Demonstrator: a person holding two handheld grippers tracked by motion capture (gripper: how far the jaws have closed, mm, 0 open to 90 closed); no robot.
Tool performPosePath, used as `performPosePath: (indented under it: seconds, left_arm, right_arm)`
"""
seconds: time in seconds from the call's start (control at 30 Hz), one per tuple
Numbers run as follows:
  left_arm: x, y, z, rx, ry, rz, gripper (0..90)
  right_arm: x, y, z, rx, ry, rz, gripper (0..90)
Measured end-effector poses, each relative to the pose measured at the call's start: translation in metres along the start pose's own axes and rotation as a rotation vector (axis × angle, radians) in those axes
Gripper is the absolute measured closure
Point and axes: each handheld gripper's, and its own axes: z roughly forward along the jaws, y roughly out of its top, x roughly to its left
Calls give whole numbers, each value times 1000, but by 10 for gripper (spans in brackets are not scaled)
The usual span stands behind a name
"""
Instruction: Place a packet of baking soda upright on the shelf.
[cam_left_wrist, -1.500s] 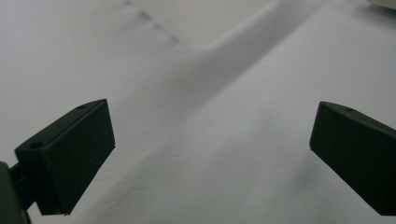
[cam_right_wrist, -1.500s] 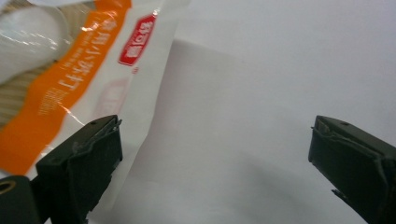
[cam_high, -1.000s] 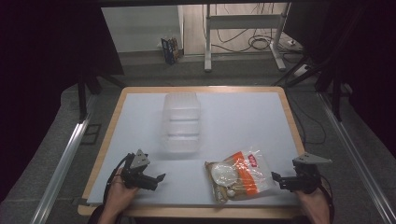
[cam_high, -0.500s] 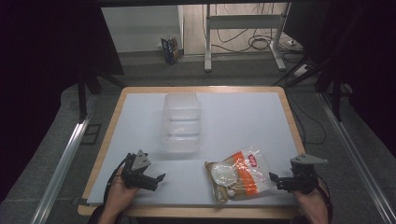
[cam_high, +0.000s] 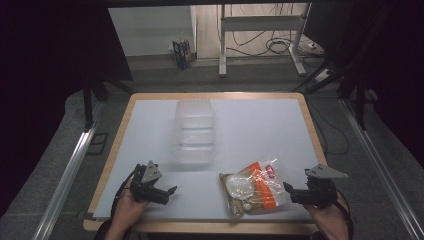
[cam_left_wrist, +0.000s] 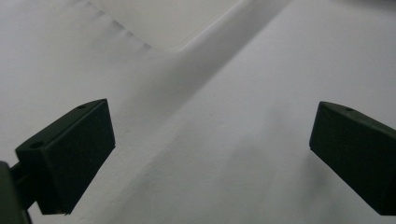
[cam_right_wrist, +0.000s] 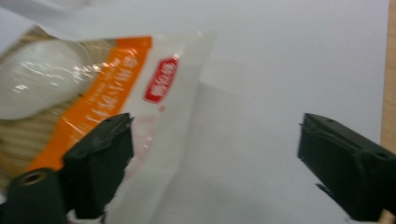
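Observation:
A clear plastic bag with an orange band and a red label (cam_high: 252, 187) lies flat near the table's front edge, right of centre; pale round pieces show through it (cam_right_wrist: 37, 79). My right gripper (cam_high: 290, 192) rests just right of the bag, open, with its left jaw over the bag's clear edge (cam_right_wrist: 173, 107). A clear plastic container (cam_high: 194, 131) lies in the middle of the table. My left gripper (cam_high: 169, 194) sits at the front left, open over bare tabletop (cam_left_wrist: 210, 140), with the container's corner (cam_left_wrist: 163, 23) farther ahead.
The white tabletop (cam_high: 260, 125) has a wooden rim (cam_high: 312, 130). Metal rails (cam_high: 65, 175) run along both sides on the floor. A desk frame and cables (cam_high: 260, 45) stand beyond the far edge.
My right gripper has crept slightly left toward the bag's edge. The left gripper, the bag and the container have stayed put.

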Motion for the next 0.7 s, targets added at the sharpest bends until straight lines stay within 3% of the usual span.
performPosePath:
  seconds: [0.07, 0.13, 0.2, 0.23, 0.27, 0.4, 0.7]
  left_arm:
    - [0, 0, 0, 2, 0, 2, 2]
    - [0, 0, 0, 3, 1, 5, 2]
    - [0, 0, 0, 3, 1, 5, 2]
    - [0, 0, 0, 5, 1, 5, 2]
    - [0, 0, 0, 5, 1, 5, 2]
    - [-1, 0, 1, 9, 2, 7, 2]
    - [-2, 0, 2, 17, 7, 16, 3]
  right_arm:
    - [5, 2, -4, -18, 21, -9, 259]
    - [11, 4, -6, -21, 75, -33, 380]
    - [15, 4, -4, -2, 112, -56, 480]
    - [18, 3, -1, 19, 132, -65, 579]
    - [18, 3, -1, 19, 132, -65, 579]
    - [26, 3, 2, 34, 202, -96, 782]
    - [44, 1, 14, 85, 295, -166, 874]
